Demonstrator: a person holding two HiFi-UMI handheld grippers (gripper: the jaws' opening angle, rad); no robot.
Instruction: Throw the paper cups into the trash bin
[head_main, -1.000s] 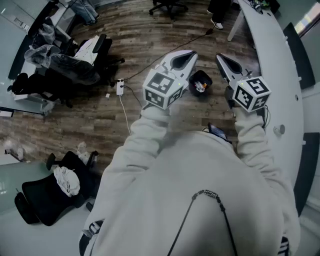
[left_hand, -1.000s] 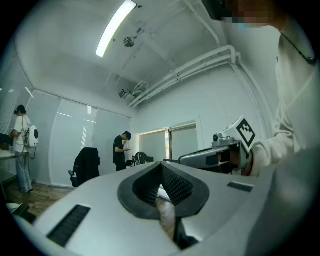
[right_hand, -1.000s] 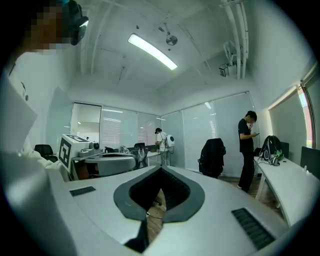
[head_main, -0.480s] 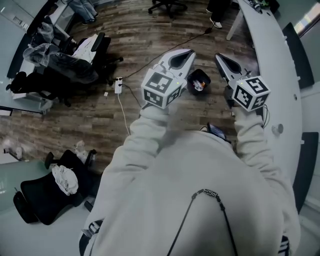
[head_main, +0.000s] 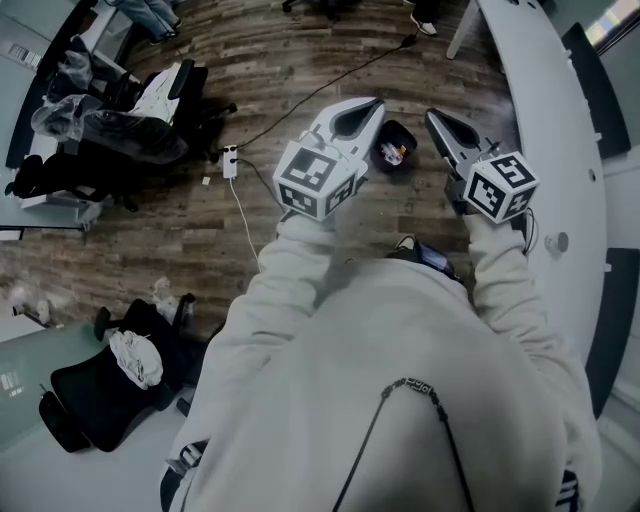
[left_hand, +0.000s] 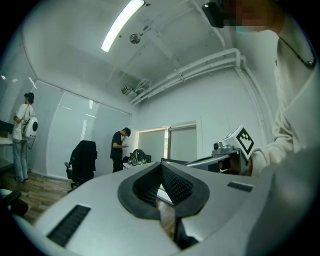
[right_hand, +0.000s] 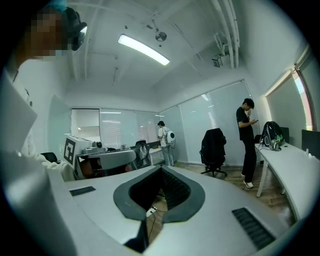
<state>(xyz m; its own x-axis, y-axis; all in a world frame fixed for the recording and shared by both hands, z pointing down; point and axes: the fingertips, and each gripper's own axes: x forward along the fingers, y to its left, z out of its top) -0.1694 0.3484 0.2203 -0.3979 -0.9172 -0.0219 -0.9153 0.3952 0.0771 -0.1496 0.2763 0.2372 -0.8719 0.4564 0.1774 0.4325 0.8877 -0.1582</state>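
Note:
A small black trash bin stands on the wood floor, with pale and orange scraps inside it. In the head view my left gripper reaches forward just left of the bin, jaws shut and empty. My right gripper points forward just right of the bin, also shut with nothing in it. In the left gripper view the left gripper has its jaws closed together, and the right gripper shows beside it. The right gripper view shows the right gripper closed too, with the left gripper beside it. No paper cup is in sight.
A curved white desk runs along the right. A power strip with a cable lies on the floor. Office chairs stand far left and a black chair at lower left. People stand across the room.
The floor and bin have slid slightly up in the head view. Both grippers stay shut and keep their places on either side of the bin.

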